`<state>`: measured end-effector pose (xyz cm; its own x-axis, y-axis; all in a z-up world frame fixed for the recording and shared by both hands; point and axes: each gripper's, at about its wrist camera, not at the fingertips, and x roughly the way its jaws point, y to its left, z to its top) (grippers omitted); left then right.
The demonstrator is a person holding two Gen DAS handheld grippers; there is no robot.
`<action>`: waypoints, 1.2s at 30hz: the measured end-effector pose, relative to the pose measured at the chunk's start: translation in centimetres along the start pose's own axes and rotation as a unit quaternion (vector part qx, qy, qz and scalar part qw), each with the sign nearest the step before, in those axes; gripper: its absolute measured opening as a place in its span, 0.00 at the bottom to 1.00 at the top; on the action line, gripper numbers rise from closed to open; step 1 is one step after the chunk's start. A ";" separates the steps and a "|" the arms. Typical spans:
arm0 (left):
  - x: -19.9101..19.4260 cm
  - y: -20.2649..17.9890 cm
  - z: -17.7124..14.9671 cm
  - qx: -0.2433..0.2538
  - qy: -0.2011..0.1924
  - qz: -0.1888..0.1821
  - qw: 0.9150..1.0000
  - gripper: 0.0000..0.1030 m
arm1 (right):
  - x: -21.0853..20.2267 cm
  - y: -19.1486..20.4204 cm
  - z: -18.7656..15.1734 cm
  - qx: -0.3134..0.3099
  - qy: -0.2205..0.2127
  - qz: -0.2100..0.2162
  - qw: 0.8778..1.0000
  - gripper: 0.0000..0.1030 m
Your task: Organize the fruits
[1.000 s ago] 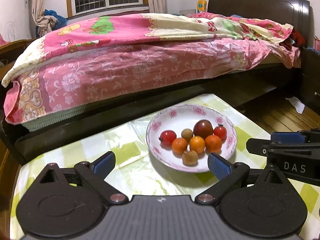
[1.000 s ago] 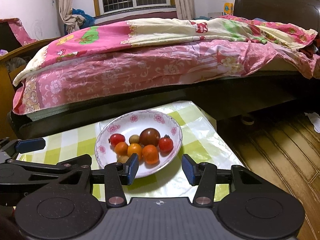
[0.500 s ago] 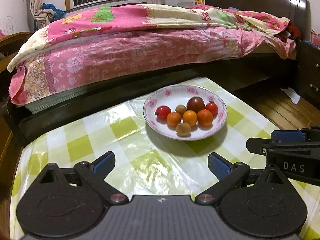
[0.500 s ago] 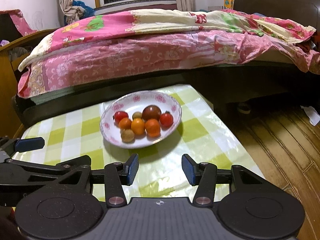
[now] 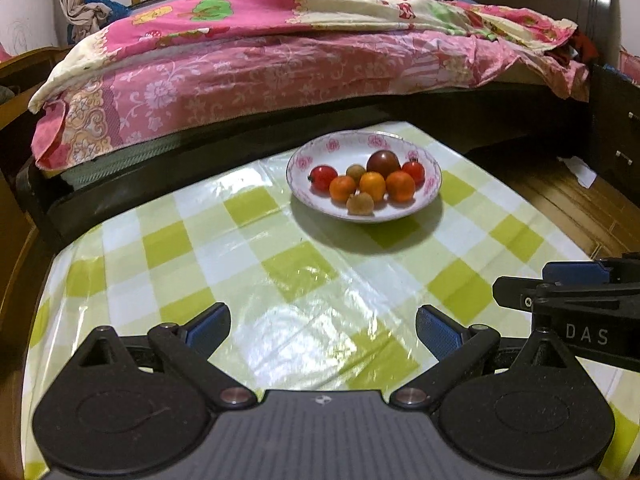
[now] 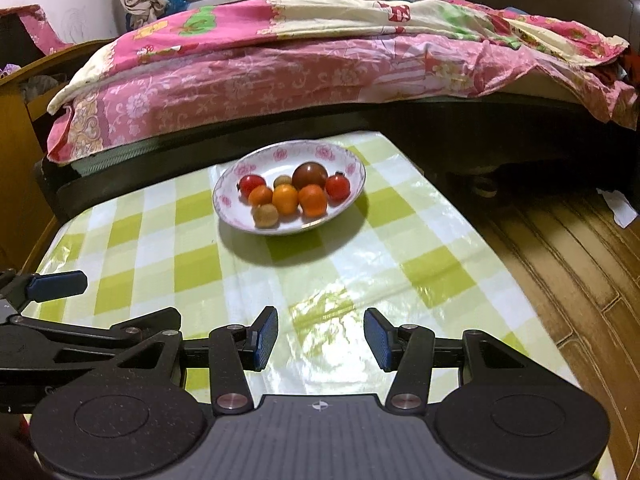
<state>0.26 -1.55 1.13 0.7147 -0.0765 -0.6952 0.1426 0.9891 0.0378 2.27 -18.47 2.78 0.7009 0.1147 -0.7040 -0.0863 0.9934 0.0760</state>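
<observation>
A white plate with a pink flower rim [image 5: 430, 184] [image 6: 228, 204] stands at the far end of the table. It holds several small fruits: red tomatoes [image 5: 323, 177] [image 6: 337, 187], orange fruits [image 5: 400, 186] [image 6: 285, 199], a dark round fruit [image 5: 383, 163] [image 6: 309, 176] and small brown ones [image 5: 360, 204] [image 6: 265, 215]. My left gripper [image 5: 322, 332] is open and empty over the near part of the table. My right gripper [image 6: 320, 338] is open and empty, well short of the plate. The right gripper also shows at the left wrist view's right edge [image 5: 576, 292].
The table has a green and white checked plastic cover [image 5: 280, 264] [image 6: 400, 248]. A bed with pink bedding [image 5: 280, 60] [image 6: 320, 64] stands just behind it. Wooden floor [image 6: 560, 260] lies to the right, with a dark cabinet [image 5: 616, 128].
Both grippers have drawn back from the plate toward the near table edge. The plate now looks smaller and farther off. Both stay open and empty.
</observation>
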 end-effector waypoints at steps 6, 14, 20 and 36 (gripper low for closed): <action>-0.4 -0.2 -1.7 0.008 0.020 0.010 1.000 1.00 | -0.2 0.4 -1.6 -0.008 0.025 -0.005 1.000 0.44; -0.8 -0.2 -2.7 0.006 0.033 0.014 0.999 1.00 | -0.7 0.9 -2.8 -0.016 0.038 -0.008 0.999 0.44; -1.0 -0.3 -3.2 0.006 0.037 0.015 0.999 1.00 | -0.7 0.8 -3.1 -0.013 0.046 -0.007 0.999 0.44; -1.6 -0.3 -4.0 0.008 0.042 0.022 0.999 1.00 | -1.1 1.4 -3.8 -0.023 0.052 -0.010 0.998 0.44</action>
<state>-3.64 -1.26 -0.66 0.6601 -0.0216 -0.7509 0.1244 0.9889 0.0809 -1.30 -17.27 0.92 0.6249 0.0916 -0.7753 -0.1075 0.9937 0.0307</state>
